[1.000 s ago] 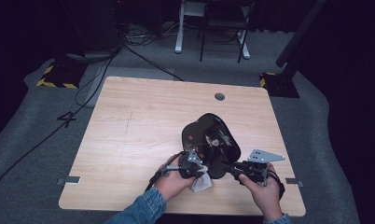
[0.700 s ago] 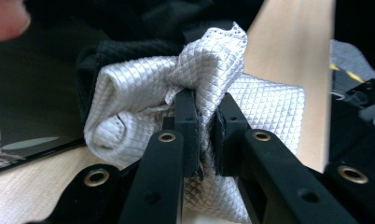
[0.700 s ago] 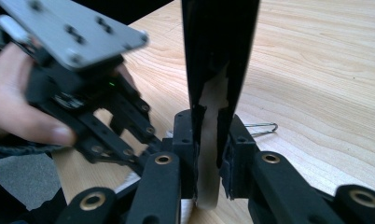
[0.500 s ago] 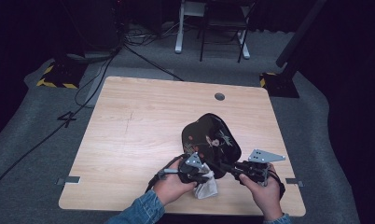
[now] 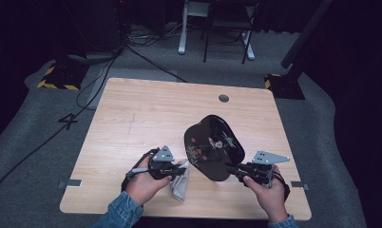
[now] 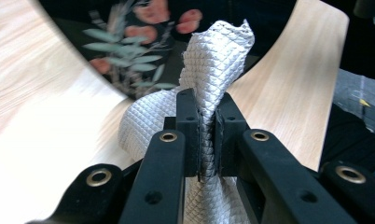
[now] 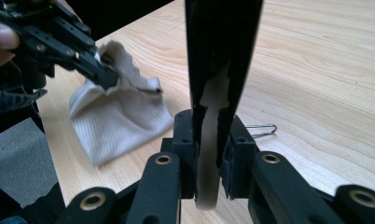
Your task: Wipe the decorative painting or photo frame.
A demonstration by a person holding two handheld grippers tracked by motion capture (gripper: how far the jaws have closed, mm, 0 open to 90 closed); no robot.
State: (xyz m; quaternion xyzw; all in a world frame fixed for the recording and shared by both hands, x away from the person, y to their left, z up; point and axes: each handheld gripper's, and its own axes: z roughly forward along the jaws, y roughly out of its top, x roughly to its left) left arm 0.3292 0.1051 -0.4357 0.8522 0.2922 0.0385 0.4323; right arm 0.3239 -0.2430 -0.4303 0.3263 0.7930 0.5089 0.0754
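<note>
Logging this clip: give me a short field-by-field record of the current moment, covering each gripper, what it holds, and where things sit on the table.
left gripper: shut on a grey quilted cloth, which bunches up between the jaws
right gripper: shut on the rim of a black lacquer plate
plate: held tilted above the wooden table, painted flowers and leaves on its face, rim chipped at the clamp
cloth position: just left of the plate in the high view, lower part hanging toward the table
apparent work: wiping the plate, cloth-to-plate contact unclear
</note>
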